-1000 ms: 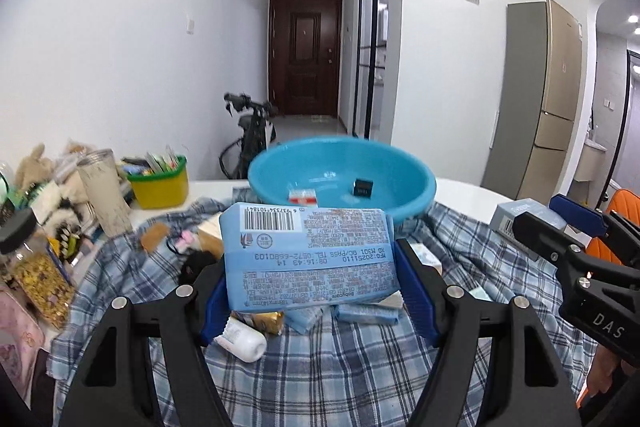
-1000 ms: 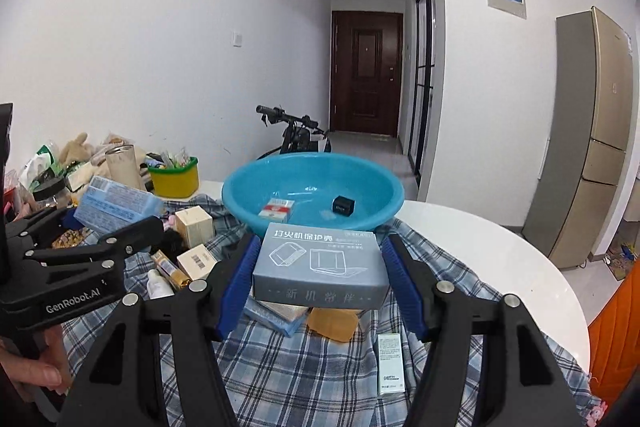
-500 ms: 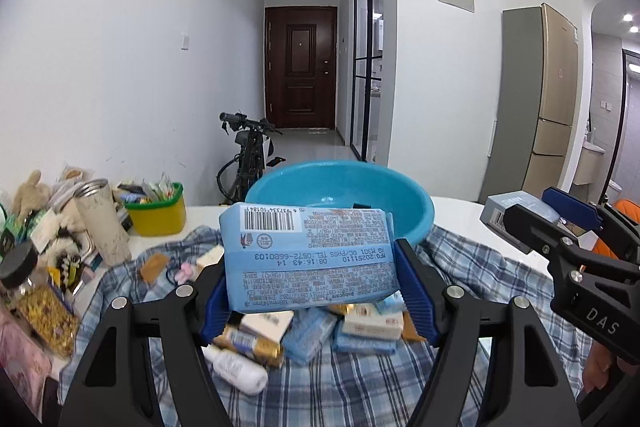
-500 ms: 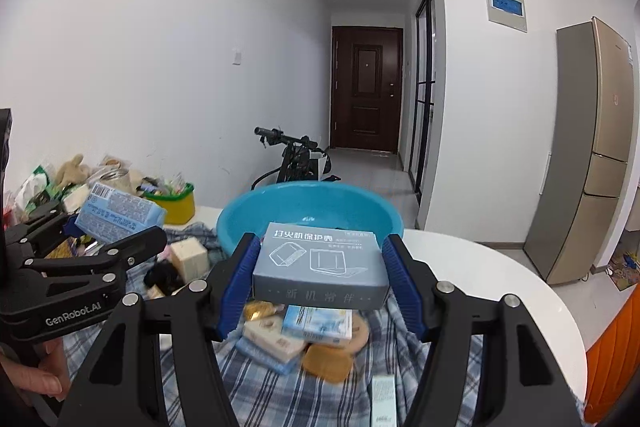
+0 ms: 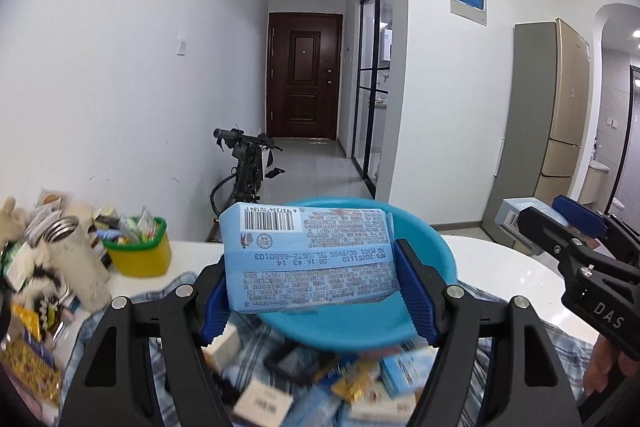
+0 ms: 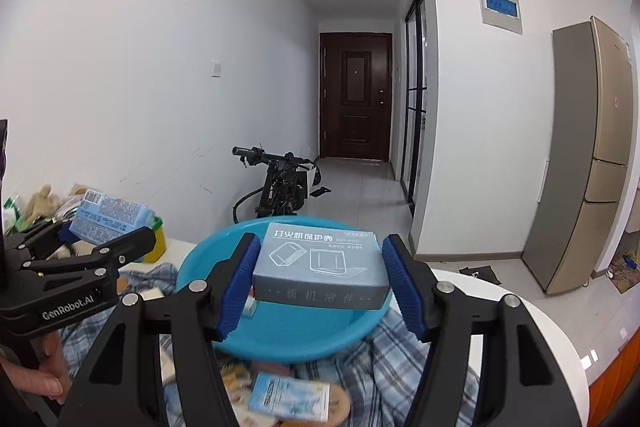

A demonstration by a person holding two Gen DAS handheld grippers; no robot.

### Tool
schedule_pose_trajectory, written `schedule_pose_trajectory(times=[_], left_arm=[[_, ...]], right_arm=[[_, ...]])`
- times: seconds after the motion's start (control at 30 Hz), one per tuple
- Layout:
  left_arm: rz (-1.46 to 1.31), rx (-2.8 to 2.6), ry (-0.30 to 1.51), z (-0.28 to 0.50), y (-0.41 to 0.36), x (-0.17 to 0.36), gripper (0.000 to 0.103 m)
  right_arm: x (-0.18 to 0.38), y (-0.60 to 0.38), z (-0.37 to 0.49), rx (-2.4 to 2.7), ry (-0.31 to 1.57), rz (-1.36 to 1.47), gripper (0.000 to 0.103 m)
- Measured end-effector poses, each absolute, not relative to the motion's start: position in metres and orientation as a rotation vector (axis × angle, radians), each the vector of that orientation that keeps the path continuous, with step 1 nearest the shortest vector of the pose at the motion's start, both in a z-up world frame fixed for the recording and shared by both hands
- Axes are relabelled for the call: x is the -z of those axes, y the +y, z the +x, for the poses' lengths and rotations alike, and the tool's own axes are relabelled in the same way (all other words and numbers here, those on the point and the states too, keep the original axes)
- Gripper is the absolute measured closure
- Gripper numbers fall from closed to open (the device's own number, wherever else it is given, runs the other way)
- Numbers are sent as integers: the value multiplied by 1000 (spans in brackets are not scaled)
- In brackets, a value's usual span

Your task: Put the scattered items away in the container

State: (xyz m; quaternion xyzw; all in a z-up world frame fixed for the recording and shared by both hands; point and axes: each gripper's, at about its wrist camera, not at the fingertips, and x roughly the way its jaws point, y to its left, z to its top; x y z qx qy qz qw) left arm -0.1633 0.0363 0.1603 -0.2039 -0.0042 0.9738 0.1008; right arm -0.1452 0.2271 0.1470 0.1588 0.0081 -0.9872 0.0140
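Plaid cloth (image 5: 256, 343) under round plastic basin (image 5: 436, 259)

Light-blue packet (image 5: 310, 259), grey box (image 6: 320, 265), turquoise basin (image 6: 288, 335), blue-white plaid cloth (image 6: 400, 359).

Blue wipes pack (image 5: 310, 259): you can read "08:16:43 14" by its barcode.
Grey box (image 6: 320, 265): you see Chinese characters.
Left gripper (image 6: 68, 309): "GenRobot.AI".
Right gripper (image 5: 608, 315): "DAS".

Blue wipes pack (image 5: 310, 259) and grey box (image 6: 320, 267) held raised before blue basin (image 5: 436, 259); small packets (image 5: 404, 373) scattered on checked cloth (image 6: 404, 355).
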Motion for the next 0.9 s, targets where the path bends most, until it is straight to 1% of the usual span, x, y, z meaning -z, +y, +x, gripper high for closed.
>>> schedule_pose_trajectory(times=[0.23,0.47,0.8,0.9], left_arm=[[-610,-2868,-1,-226,46,-161,29],[-641,-2857,-15,-288,49,-150,29],[-647,-2855,-86,-340,38,-133,29],[-653,-2860,-145,-348,26,-130,29]], right_arm=[[-147,234,-201,3079,24,503,41],[-134,241,-251,3072,4,536,41],[-121,249,-292,3065,-32,544,41],[-121,251,-302,3062,-28,548,41]])
